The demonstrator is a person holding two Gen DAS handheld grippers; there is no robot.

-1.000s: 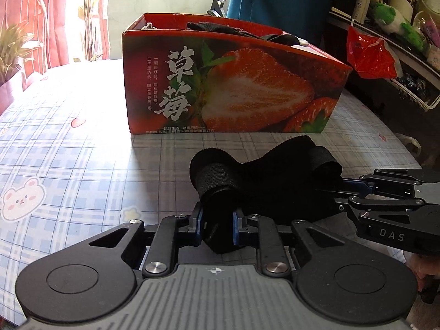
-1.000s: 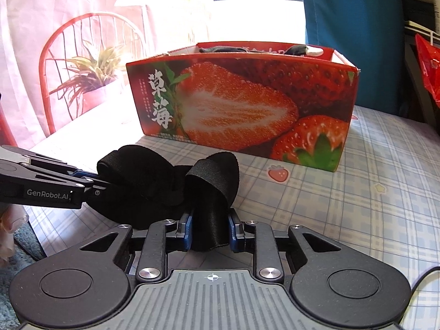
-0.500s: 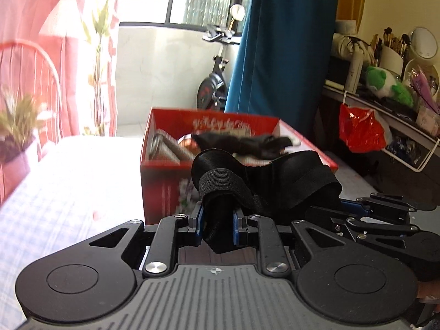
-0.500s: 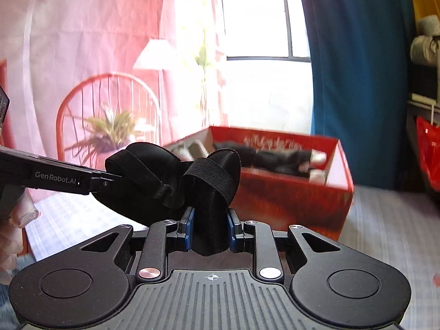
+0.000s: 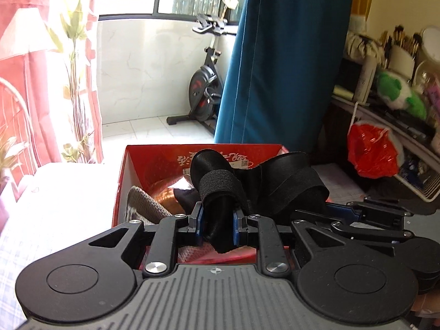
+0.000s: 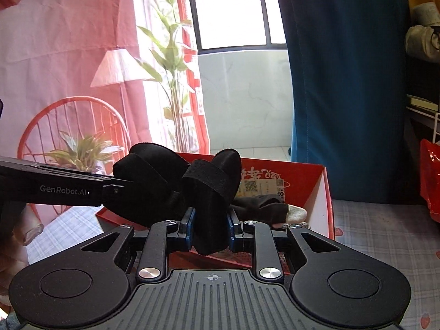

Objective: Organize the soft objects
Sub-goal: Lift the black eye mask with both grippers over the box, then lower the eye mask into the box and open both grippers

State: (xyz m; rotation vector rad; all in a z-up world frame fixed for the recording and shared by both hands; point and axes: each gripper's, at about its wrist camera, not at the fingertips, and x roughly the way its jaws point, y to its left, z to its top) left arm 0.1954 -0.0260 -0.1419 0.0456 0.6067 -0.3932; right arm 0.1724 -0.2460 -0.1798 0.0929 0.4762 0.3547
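- The black fabric piece [image 5: 277, 189], a soft bundle with an elastic band across it, hangs in the air between the two grippers, above the near part of the open red box [image 5: 154, 162].
- The left gripper [image 5: 218, 227] points forward and somewhat downward; its blue-padded jaws are nearly closed and pinch the left end of the fabric, which bulges up above the pads.
- The right gripper [image 6: 209, 231] is angled the same way, jaws likewise nearly closed on the right end of the same fabric [image 6: 211, 192].
- In the left wrist view the right gripper comes in from the right edge, just beside the left one; in the right wrist view the left gripper's finger reaches in from the left.
- A hand [image 6: 19, 231] shows at the left edge of the right wrist view, wrapped behind the left gripper.
- Inside the box lie a grey knit item [image 5: 145, 206] at the left and a black glove [image 6: 264, 206] with a pale fingertip at the right.
- The box stands on a table [image 6: 385, 233] with a checked cloth.
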